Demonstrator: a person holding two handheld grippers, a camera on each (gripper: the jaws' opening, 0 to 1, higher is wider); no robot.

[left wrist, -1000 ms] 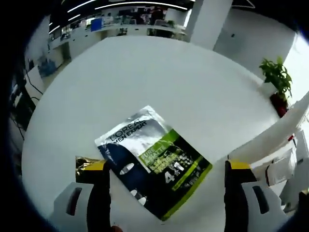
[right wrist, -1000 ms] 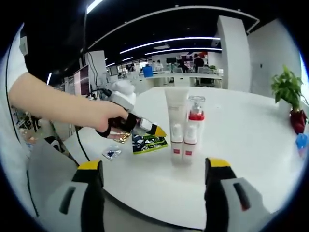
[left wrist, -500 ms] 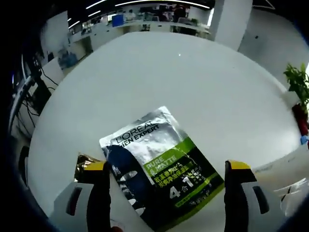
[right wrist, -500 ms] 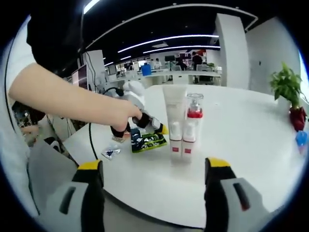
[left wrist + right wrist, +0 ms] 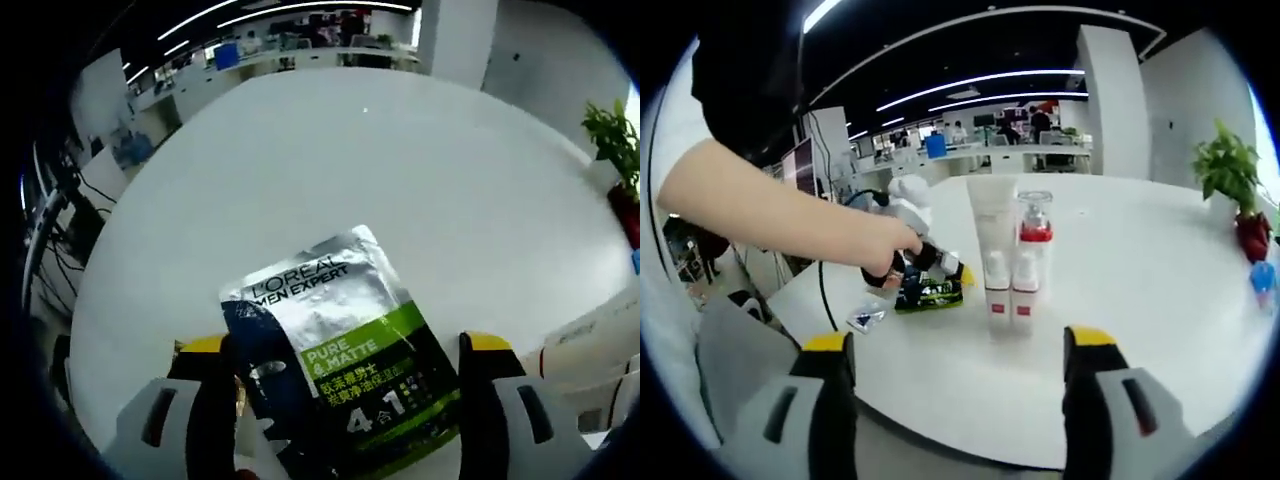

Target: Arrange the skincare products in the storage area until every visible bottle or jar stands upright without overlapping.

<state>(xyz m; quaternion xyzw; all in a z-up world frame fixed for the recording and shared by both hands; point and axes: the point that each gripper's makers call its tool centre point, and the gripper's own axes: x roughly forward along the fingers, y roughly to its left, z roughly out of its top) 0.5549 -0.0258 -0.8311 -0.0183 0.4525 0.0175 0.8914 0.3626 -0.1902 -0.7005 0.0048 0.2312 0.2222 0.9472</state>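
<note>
Left claw (image 5: 340, 400) wide open around flat sachet (image 5: 335, 345) near table (image 5: 300, 160) edge. Right claw (image 5: 955, 385) wide open too. Close low and gently, away from tube (image 5: 992, 255) and pump bottle (image 5: 1030, 260).

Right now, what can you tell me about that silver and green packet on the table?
The packet is a flat, shiny foil sachet, silver at its top, with a green band reading PURE & MATTE and a dark blue side. It lies face up on the white table, at an angle, between the open jaws of the left tool.
</note>
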